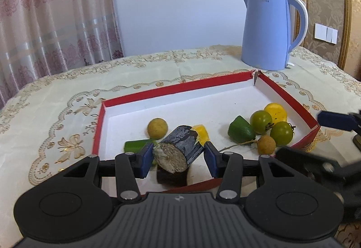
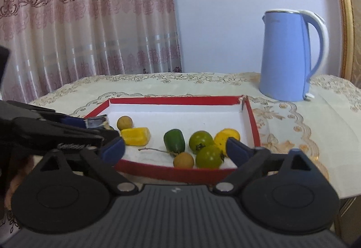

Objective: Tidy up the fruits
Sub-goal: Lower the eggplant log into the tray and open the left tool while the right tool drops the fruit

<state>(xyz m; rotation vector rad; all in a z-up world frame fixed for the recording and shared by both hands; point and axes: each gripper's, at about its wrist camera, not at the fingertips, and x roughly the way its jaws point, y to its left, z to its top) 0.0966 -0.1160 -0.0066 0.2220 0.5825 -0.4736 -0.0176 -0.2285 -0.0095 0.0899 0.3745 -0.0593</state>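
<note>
A red-rimmed white tray (image 1: 171, 90) holds the fruit. My left gripper (image 1: 178, 155) is shut on a dark sugarcane piece (image 1: 180, 146) just above the tray's near left part; a second dark piece (image 1: 171, 178) lies under it. A longan (image 1: 157, 128), a yellow chunk (image 1: 202, 133) and a green chunk (image 1: 135, 145) lie close by. My right gripper (image 2: 174, 149) stands wide open at the tray's front rim (image 2: 171, 172). Ahead of it lie two green tomatoes (image 2: 209, 157), a stemmed longan (image 2: 183, 160), a green fruit (image 2: 174, 140) and a yellow fruit (image 2: 225, 136).
A blue electric kettle (image 1: 268, 31) stands on the embroidered tablecloth (image 1: 67, 94) behind the tray's far right corner. A patterned curtain (image 2: 79, 33) hangs behind the table. In the right wrist view the left gripper's dark body (image 2: 56, 130) crosses the tray's left end.
</note>
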